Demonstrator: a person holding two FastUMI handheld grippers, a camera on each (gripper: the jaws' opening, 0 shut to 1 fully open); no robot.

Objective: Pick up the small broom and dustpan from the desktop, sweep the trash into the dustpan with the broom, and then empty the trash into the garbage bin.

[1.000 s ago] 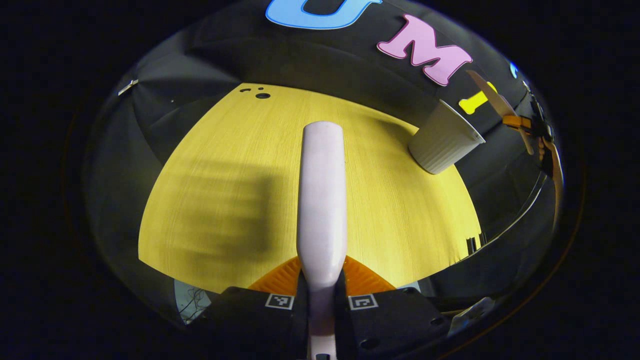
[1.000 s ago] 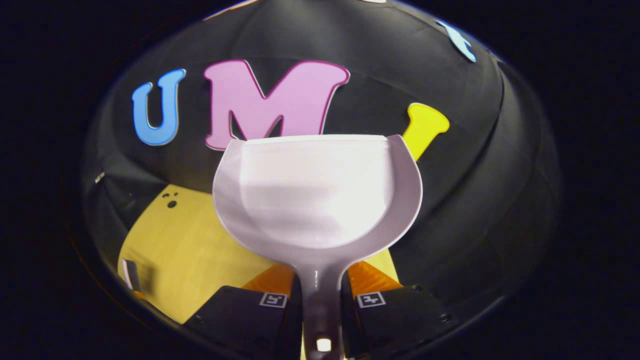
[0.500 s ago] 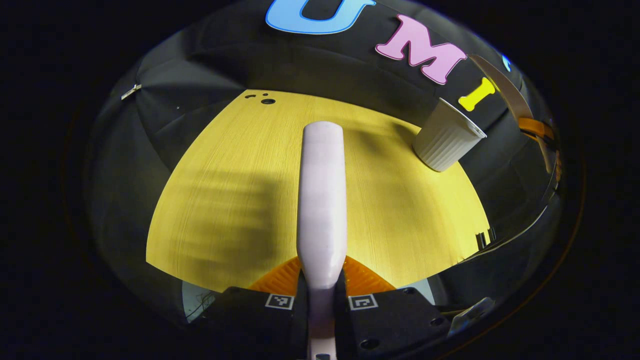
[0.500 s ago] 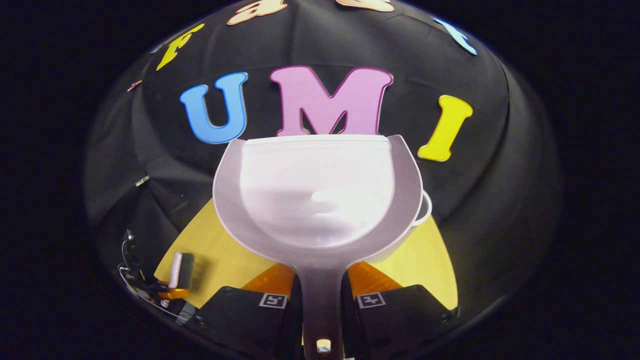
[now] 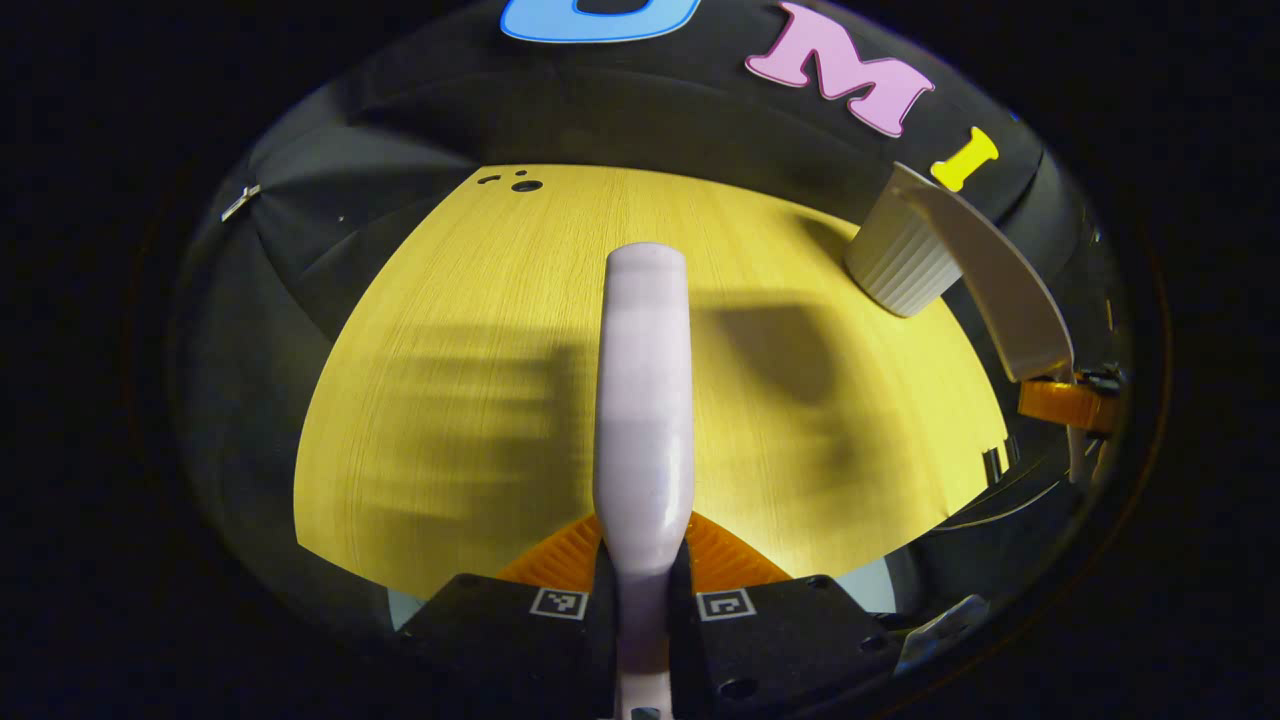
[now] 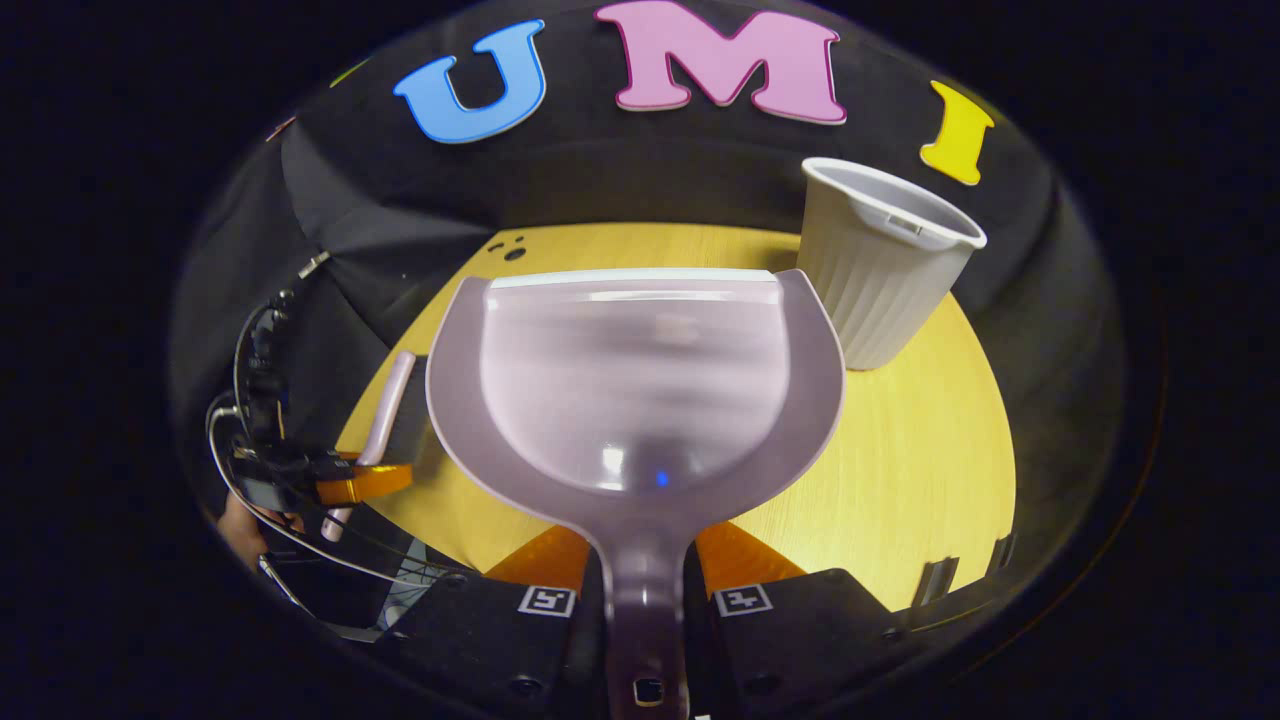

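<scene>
- In the left gripper view, the left gripper (image 5: pixel 642 590) has both fingers pressed on the neck of the small broom (image 5: pixel 643 390), whose pale back runs straight up the middle, held above the yellow desktop (image 5: pixel 450 330).
- To the right in that view, the ribbed grey garbage bin (image 5: pixel 898 268) stands upright near the desktop's far right corner, and the dustpan (image 5: pixel 995 280) is seen edge-on, tilted, overlapping the bin's right side; whether it touches the bin cannot be told.
- Two small dark holes (image 5: pixel 520 184) mark the far edge of the desktop.
- In the right gripper view, at far left, the broom (image 6: pixel 385 415) appears from the side as a slim pale bar, gripped lower down by the left gripper (image 6: pixel 365 482) with cables around it, and part of a hand (image 6: pixel 240 525) shows just beneath.
- In the middle, the right gripper (image 6: pixel 645 598) is clamped on the dustpan's handle; the pan's (image 6: pixel 635 390) inside faces the camera, a view of it the left gripper view lacks, and no trash can be made out in it.
- At right, the bin (image 6: pixel 875 275) shows its open mouth, just beside the pan's upper right corner.
</scene>
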